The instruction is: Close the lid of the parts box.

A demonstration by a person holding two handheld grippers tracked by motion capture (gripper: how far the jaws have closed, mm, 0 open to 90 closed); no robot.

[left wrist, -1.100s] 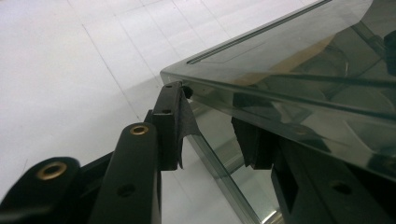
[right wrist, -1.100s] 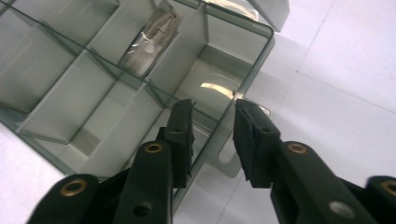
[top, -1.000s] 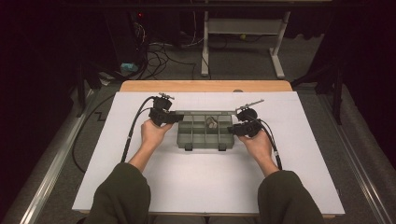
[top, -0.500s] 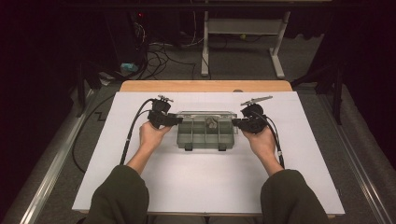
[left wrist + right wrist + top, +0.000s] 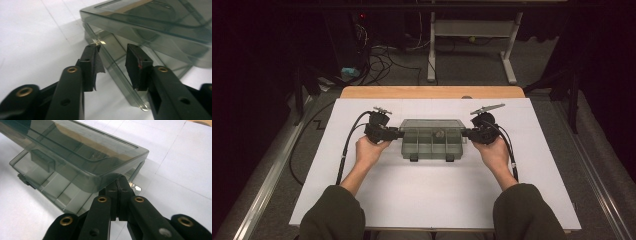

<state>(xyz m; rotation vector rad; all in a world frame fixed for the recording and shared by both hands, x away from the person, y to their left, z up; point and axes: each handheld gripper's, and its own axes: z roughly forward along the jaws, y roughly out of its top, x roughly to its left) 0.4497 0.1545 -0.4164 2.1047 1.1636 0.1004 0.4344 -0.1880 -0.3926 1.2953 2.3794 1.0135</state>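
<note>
Two hands at a white table [image 5: 422,200], dark room and floor cables behind. High view: smoky clear compartment box [image 5: 432,140] mid-table, lid raised, my left gripper [image 5: 396,133] and right gripper [image 5: 465,132] at its ends. Left gripper view: my jaws have just been closing, still apart, the box's end wall [image 5: 117,72] between them, pads [image 5: 136,63] not pressing. Right gripper view: my jaws together under the lid's corner [image 5: 125,167].

Left gripper [image 5: 398,133] jaws apart, just closing; right gripper [image 5: 463,133] jaws together

Smoky clear compartment box [image 5: 432,140] mid-table; hinged lid [image 5: 82,150] raised ajar.
</note>
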